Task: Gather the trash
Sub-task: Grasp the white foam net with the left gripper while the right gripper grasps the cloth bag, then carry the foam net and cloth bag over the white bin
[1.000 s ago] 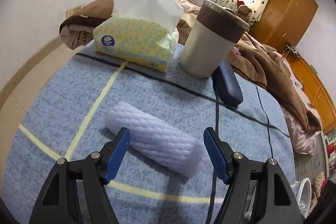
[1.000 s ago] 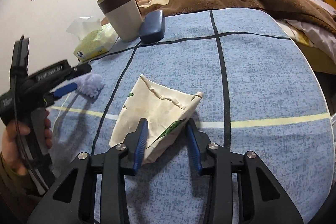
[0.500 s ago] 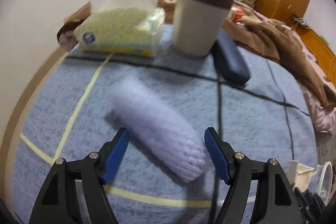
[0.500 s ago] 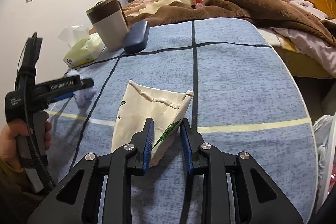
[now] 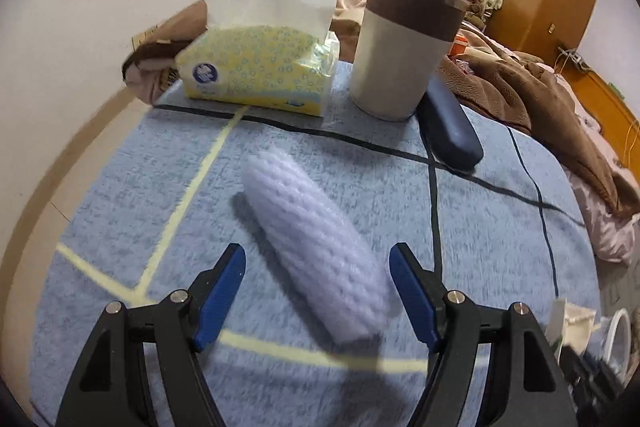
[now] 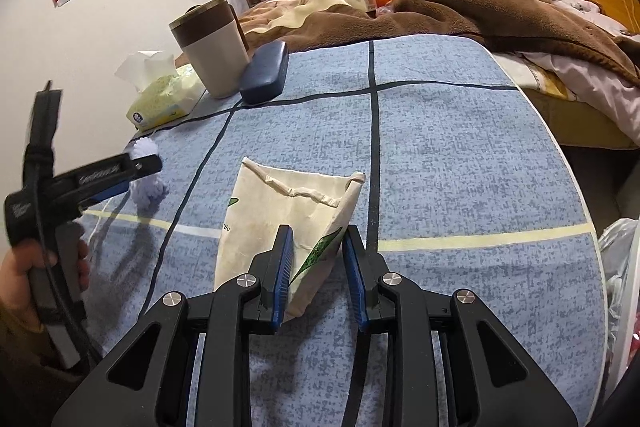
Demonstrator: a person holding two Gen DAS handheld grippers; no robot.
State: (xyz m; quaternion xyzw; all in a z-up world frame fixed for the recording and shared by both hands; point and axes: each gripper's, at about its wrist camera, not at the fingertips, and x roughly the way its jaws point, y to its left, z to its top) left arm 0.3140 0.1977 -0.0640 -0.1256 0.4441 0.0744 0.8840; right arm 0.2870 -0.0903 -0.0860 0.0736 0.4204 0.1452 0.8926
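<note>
A white foam net sleeve [image 5: 316, 235] lies on the blue tablecloth [image 5: 120, 187], running lengthwise between the fingers of my left gripper [image 5: 316, 255]. That gripper is open, and both blue pads stand clear of the foam. In the right wrist view a cream paper bag with green print [image 6: 280, 211] lies on the cloth. My right gripper [image 6: 317, 239] is shut on the bag's near right corner, whose side fold stands up between the pads. The left gripper [image 6: 120, 171] and the foam sleeve [image 6: 148, 191] also show at the left, with a hand [image 6: 24, 275] on the handle.
At the back of the table stand a yellow tissue box [image 5: 256, 71], a grey and brown tumbler [image 5: 404, 51] and a dark blue case [image 5: 448, 131]. A bed with a brown blanket [image 6: 480, 7] lies beyond. A white plastic bag [image 6: 616, 259] hangs off the table's right edge.
The right jaws have narrowed onto the paper bag's corner. The left gripper has turned, so the foam sleeve now runs lengthwise between its fingers instead of across. Its jaws stay as wide.
</note>
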